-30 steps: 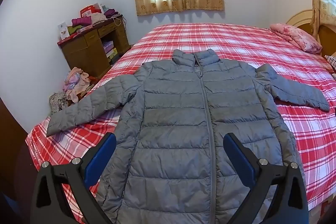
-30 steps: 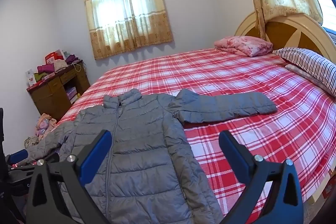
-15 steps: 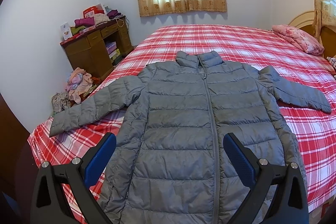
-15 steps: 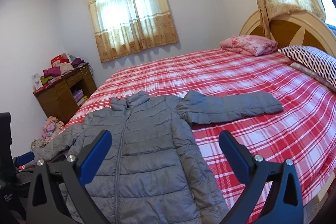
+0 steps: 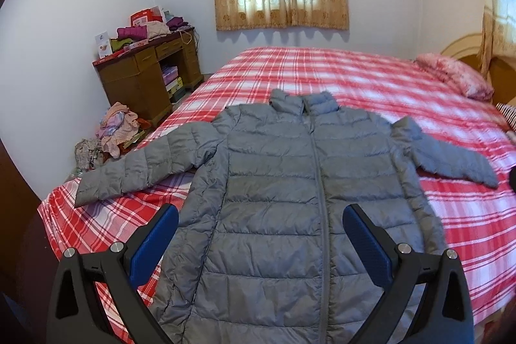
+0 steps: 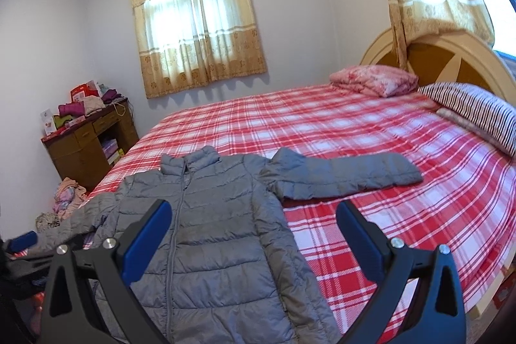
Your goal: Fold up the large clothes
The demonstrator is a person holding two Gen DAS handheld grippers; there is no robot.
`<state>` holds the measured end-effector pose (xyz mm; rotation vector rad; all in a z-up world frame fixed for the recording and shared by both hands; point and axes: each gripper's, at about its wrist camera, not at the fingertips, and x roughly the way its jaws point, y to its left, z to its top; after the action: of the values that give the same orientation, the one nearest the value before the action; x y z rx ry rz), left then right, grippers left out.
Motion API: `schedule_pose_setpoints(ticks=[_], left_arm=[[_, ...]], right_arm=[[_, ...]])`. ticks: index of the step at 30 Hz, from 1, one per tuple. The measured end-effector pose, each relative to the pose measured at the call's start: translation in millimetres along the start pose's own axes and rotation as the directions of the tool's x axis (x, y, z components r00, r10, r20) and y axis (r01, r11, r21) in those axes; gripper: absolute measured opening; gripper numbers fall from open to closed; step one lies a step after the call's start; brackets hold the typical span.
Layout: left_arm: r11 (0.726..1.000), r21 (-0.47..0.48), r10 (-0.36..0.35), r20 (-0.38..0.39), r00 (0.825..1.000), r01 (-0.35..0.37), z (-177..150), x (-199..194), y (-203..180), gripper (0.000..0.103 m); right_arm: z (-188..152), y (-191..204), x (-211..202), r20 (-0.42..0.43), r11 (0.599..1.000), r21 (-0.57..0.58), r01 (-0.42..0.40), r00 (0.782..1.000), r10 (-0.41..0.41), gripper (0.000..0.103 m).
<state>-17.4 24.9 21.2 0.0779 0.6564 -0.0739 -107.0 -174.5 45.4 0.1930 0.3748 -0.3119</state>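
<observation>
The grey quilted puffer jacket (image 5: 283, 182) lay flat, front up and zipped, on the bed, both sleeves spread outward

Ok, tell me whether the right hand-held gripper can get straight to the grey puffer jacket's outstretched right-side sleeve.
Probably yes. The right hand-held gripper is open, and the grey puffer jacket's sleeve lies flat on the red plaid bedspread ahead with nothing between.
</observation>
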Motion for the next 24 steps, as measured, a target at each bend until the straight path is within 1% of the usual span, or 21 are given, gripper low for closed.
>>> schedule_pose_setpoints(ticks=[4, 6, 9, 12, 15, 20, 24], left_arm=[[0.998, -0.04, -0.042, 0.082, 0.996, 0.045, 13.9, -40.6, 12.4, 0.102], [0.998, -0.044, -0.048, 0.101, 0.994, 0.052, 18.2, -55.5, 15.3, 0.102], [0.999, -0.019, -0.047, 0.125, 0.991, 0.05, 19.6, -71.8, 12.7, 0.102], [1.0, -0.004, -0.026, 0.142, 0.99, 0.027, 16.0, -83.6, 9.2, 0.102], [0.999, -0.015, -0.045, 0.152, 0.987, 0.048, 12.4, -96.6, 9.9, 0.102], [0.999, -0.013, -0.026, 0.202, 0.979, 0.029, 3.9, -118.9, 11.0, 0.102], [0.999, 0.006, -0.046, 0.22, 0.974, 0.046, -8.9, -124.3, 4.6, 0.102]], right_arm=[[11.1, 8.0, -21.0, 0.065, 1.0, -0.015, 0.019, 0.998, -0.018, 0.103], [15.9, 11.2, -30.5, 0.087, 1.0, -0.013, 0.004, 0.996, -0.003, 0.103], [21.7, 16.2, -43.7, 0.106, 0.999, -0.029, 0.018, 0.994, -0.015, 0.103], [26.3, 16.7, -54.3, 0.125, 1.0, -0.02, 0.009, 0.992, -0.007, 0.103], [26.1, 16.3, -63.6, 0.14, 1.0, -0.026, 0.016, 0.99, -0.013, 0.103], [25.2, 14.9, -82.0, 0.182, 0.999, -0.034, 0.033, 0.983, -0.026, 0.103], [19.8, 17.1, -92.6, 0.207, 0.997, -0.05, 0.055, 0.977, -0.044, 0.103]])
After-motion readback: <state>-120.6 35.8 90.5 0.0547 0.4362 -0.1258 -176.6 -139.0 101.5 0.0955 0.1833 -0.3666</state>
